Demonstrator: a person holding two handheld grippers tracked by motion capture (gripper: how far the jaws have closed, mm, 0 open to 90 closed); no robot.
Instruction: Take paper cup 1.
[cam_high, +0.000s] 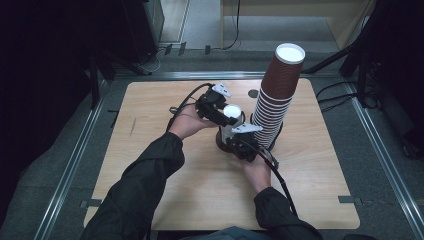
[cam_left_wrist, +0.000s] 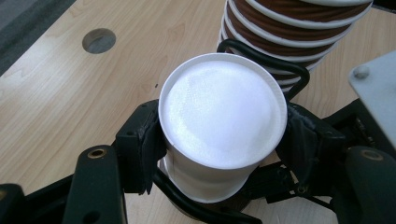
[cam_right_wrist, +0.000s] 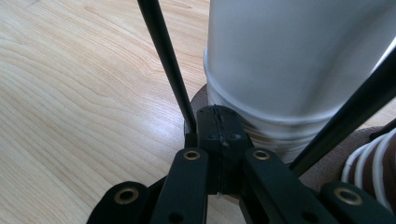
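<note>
An upturned white paper cup (cam_left_wrist: 219, 121) is standing bottom-up near the middle of the wooden tabletop (cam_high: 165, 185), just left of a tall leaning stack of brown paper cups (cam_high: 277, 95). The left gripper (cam_high: 220, 114) is reaching in from the left, angled down, and its fingers (cam_left_wrist: 140, 149) are pressing on both sides of the cup just under the bottom rim, gripping it. The right gripper (cam_high: 239, 141) is coming in from the near side, low at the cup's base, with its fingers (cam_right_wrist: 219, 140) pressed flat together and nothing visibly clamped between them. The left gripper view is showing the cup's round white bottom, a thin black wire loop (cam_left_wrist: 266, 56) behind it, and a round hole (cam_left_wrist: 99, 40) in the tabletop. The right gripper view is showing the cup's plain side wall, two thin black rods (cam_right_wrist: 166, 65) crossing in front, and a brown rim (cam_right_wrist: 198, 100) beneath the cup.
</note>
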